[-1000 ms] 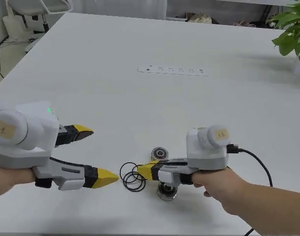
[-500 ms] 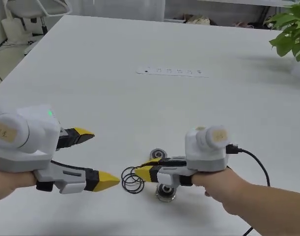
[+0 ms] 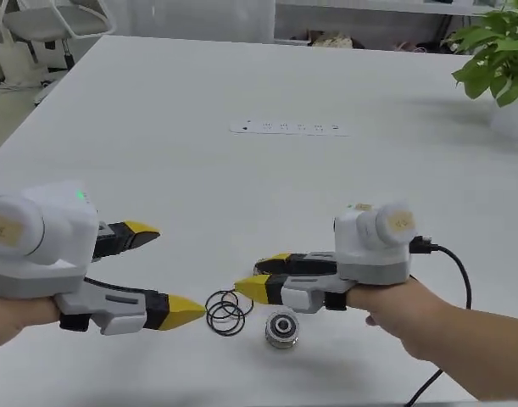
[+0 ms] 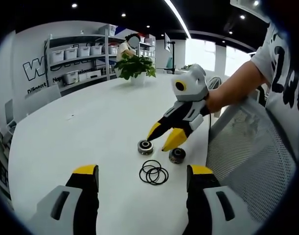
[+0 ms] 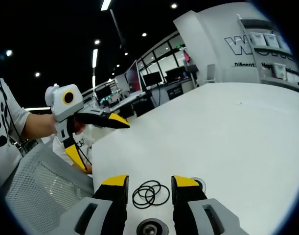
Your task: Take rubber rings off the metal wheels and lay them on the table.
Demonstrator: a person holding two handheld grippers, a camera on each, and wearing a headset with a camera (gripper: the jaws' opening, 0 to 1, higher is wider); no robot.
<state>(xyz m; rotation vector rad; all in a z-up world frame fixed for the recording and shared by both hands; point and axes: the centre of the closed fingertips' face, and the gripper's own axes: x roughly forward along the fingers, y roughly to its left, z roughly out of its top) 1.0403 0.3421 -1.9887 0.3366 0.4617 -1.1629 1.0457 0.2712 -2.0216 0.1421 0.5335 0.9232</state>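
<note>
Left tongs [image 3: 175, 271] gaped wide, empty, over table [image 3: 242, 178] by near edge. Right tongs [image 3: 255, 276] parted less, empty. Rubber rings [image 3: 225, 311] lay piled flat on table between both tongs. One wheel [image 3: 281, 329] sat just beside rings, second wheel [image 4: 145, 147] near.

Even, diffuse overhead light is brightening the white table [image 3: 242, 76] in the head view. Faint, soft-edged shadows are falling beneath the metal wheel [image 3: 282, 329] and at the far right beside the plant [image 3: 496, 51]. In the gripper views, strip lights [image 4: 177, 19] are glowing against a dark ceiling, windows [image 4: 205, 55] are glaring pale, and fisheye distortion is bending the shelving [image 4: 76, 58]. Detail is softening toward the edges.
</note>
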